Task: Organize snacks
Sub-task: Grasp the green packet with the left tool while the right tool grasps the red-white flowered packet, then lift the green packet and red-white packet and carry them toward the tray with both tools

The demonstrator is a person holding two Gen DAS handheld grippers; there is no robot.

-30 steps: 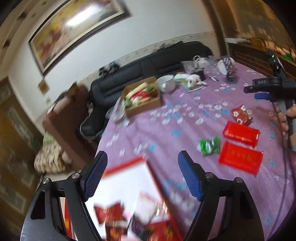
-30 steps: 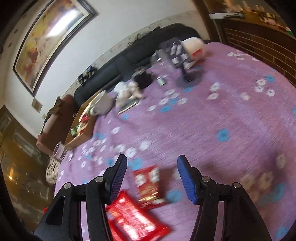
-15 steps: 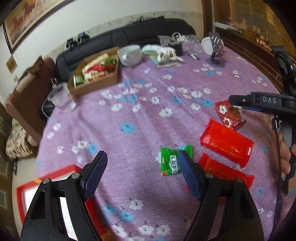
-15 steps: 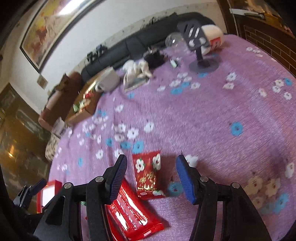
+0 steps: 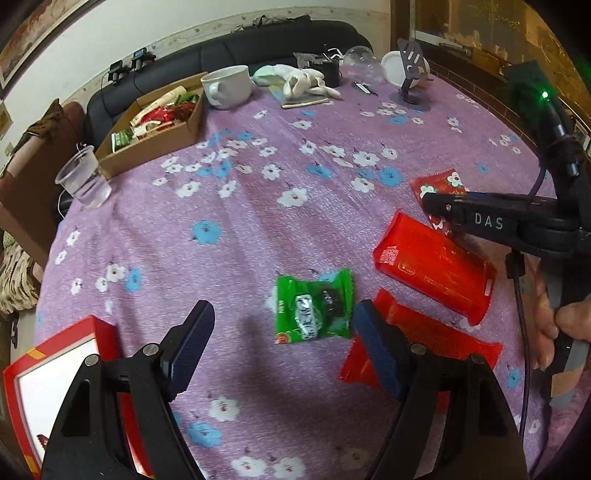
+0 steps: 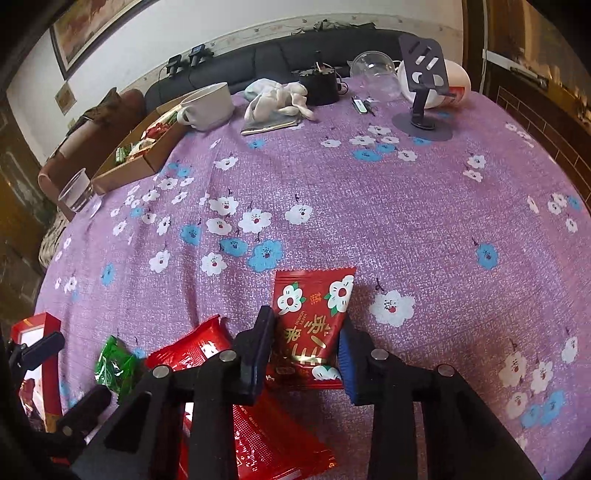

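Right gripper (image 6: pixel 308 341) jaws were closing around a flowered red snack packet (image 6: pixel 314 325); its slick film risked slipping; left gripper (image 5: pixel 282 341) gaped empty

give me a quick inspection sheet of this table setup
surface: purple flowered cloth, round table.
job's things: flowered red pack; green pack; two long red packs; red box at near left edge.
clutter: carton of snacks, mug, plastic cup, soft toy, phone stand.
grippers: left tool open over bare cloth beside green pack; right tool closing, flowered pack between its jaws.
cables: one hangs by right hand.
surroundings: black sofa, framed picture, brick wall.
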